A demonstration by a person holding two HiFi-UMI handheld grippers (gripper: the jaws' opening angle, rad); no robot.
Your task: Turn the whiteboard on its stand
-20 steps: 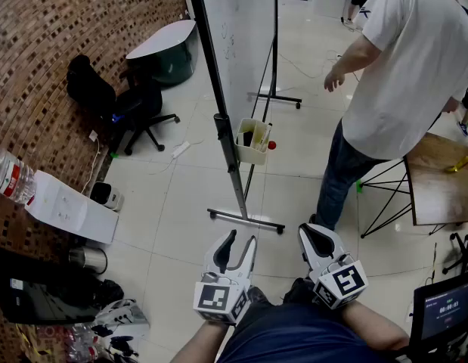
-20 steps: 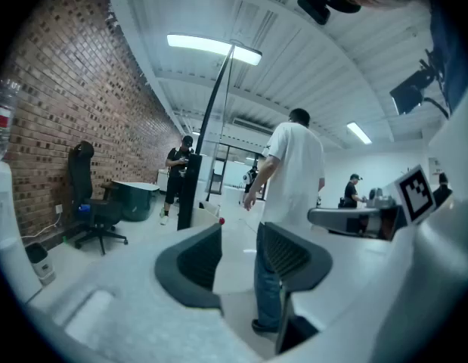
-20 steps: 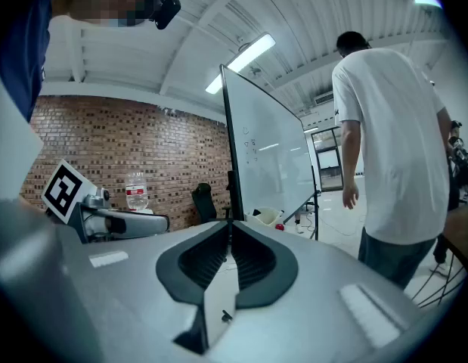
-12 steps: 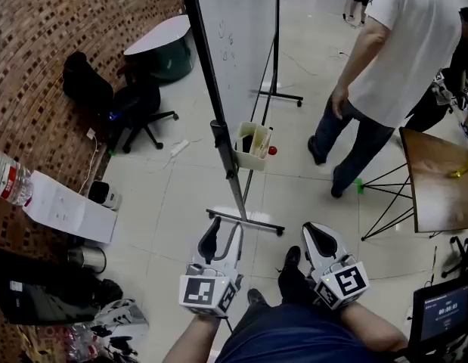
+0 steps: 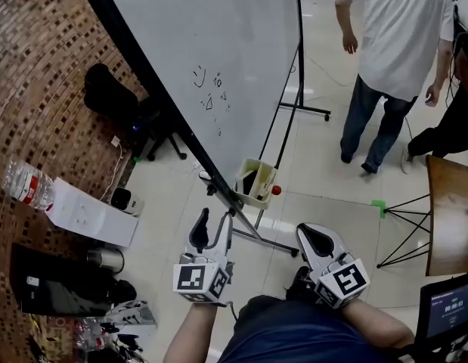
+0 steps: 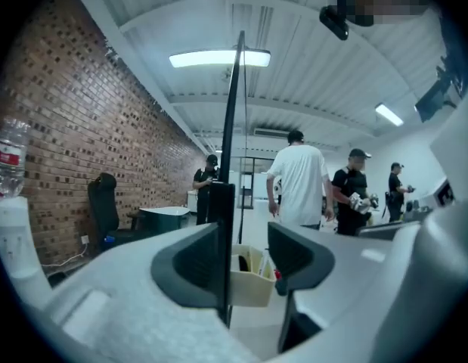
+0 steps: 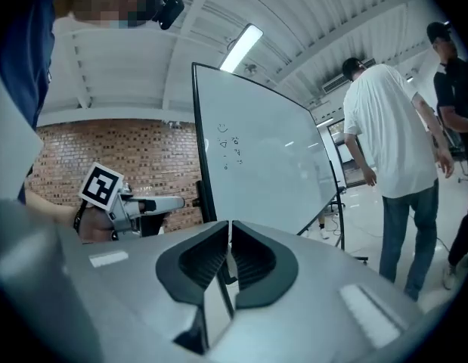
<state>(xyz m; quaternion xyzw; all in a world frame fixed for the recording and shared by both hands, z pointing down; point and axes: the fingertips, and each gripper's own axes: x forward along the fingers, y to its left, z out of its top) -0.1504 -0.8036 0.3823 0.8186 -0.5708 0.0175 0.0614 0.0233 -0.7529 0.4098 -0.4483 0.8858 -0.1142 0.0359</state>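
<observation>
Pale tiled floor (image 5: pixel 181 203), bounded at the left of the frame by a brick wall (image 5: pixel 37 66); a person in a white shirt (image 5: pixel 400 29) stands at the upper right. The whiteboard (image 5: pixel 218 36), black-framed with small marker doodles (image 5: pixel 209 89), slants across the upper centre on its stand (image 5: pixel 275 244). Left gripper (image 5: pixel 215 216): jaws apart, the frame edge seen between them. Right gripper (image 5: pixel 309 234): jaws together, empty.

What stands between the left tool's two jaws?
The whiteboard frame, seen edge-on in the left gripper view. It sits close beside the left jaw, and the right jaw stands clear of it.
</observation>
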